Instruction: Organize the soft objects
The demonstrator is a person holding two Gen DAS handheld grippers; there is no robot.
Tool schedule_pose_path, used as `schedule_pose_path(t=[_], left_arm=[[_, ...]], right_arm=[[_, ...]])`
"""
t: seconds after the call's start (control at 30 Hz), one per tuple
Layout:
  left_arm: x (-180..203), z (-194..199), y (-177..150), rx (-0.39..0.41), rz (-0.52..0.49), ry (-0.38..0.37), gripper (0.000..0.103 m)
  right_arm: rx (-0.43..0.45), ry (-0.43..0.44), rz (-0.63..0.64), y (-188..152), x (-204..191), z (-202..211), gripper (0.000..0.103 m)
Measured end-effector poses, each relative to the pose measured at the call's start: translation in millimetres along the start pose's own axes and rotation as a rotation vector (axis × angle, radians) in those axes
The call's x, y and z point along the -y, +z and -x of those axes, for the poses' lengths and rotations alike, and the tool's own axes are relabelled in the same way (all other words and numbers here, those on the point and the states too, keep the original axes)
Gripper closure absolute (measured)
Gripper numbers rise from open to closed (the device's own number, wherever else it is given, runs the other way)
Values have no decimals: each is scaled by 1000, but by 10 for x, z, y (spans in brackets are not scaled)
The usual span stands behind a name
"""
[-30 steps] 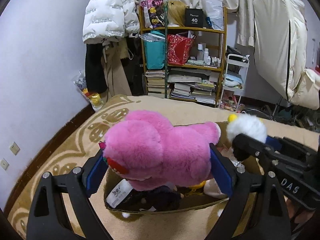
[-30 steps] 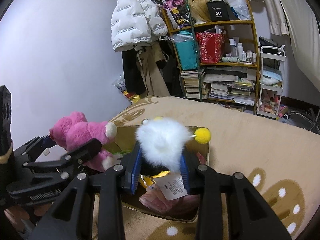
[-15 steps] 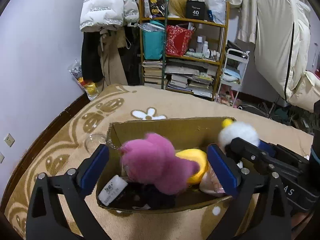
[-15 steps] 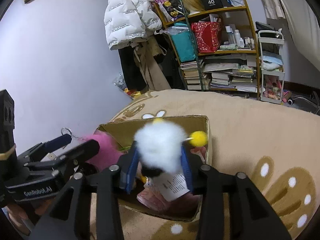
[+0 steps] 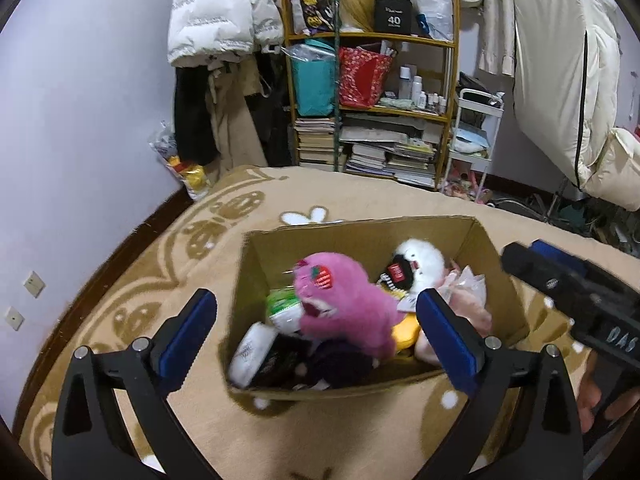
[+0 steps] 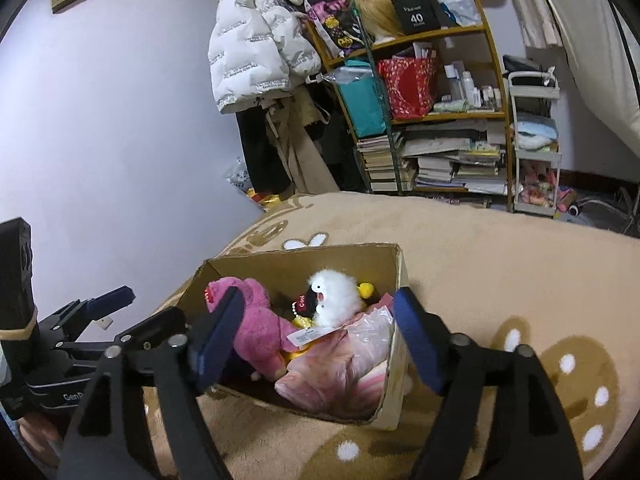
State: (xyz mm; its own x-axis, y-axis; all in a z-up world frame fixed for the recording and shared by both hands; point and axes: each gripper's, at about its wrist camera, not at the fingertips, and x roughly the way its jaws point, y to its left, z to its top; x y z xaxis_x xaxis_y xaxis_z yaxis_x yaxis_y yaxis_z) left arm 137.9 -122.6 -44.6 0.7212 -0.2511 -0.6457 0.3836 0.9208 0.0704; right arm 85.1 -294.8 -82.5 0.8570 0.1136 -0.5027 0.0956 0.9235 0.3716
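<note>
An open cardboard box (image 5: pixel 360 232) (image 6: pixel 400 276) stands on the beige carpet. A pink plush bear (image 5: pixel 344 304) (image 6: pixel 256 320) lies in it on top of other soft things. Beside it sits a white fluffy plush (image 5: pixel 420 260) (image 6: pixel 334 296) with yellow pompoms and a paper tag. My left gripper (image 5: pixel 316 328) hangs open above the box's near side with nothing between its blue pads. My right gripper (image 6: pixel 316 332) is above the box too, its jaws opening, and nothing is pressed between them. A pink bagged soft item (image 6: pixel 344 360) fills the box's right end.
A patterned beige carpet (image 6: pixel 480 248) covers the floor around the box. Against the far wall stand a cluttered wooden shelf (image 5: pixel 372 108) with books and bags, a white trolley (image 5: pixel 472 136) and hanging coats (image 5: pixel 220 20). A person's hand (image 5: pixel 592 400) holds the right gripper.
The pink bear left my left gripper and dropped into the box. My right gripper's jaws spread and the white fluffy plush fell from them into the box beside the bear.
</note>
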Motion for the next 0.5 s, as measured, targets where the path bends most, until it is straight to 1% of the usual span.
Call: schedule_pose_path(t=[0.07, 0.1, 0.17, 0.3, 0.5], left_arm=[[-53, 95, -40, 3, 1, 18, 4], [-82, 144, -48, 5, 6, 20, 4], [-131, 232, -68, 11, 18, 21, 4], [-193, 462, -132, 26, 28, 25, 3], [-231, 779, -218, 46, 13, 53, 3]], right_arm=[[10, -15, 13, 5, -54, 80, 11], [14, -21, 20, 11, -79, 118, 8], [33, -39, 35, 20, -144, 217, 0], [71, -92, 50, 34, -227, 417, 0], [84, -106, 49, 9, -301, 698, 0]])
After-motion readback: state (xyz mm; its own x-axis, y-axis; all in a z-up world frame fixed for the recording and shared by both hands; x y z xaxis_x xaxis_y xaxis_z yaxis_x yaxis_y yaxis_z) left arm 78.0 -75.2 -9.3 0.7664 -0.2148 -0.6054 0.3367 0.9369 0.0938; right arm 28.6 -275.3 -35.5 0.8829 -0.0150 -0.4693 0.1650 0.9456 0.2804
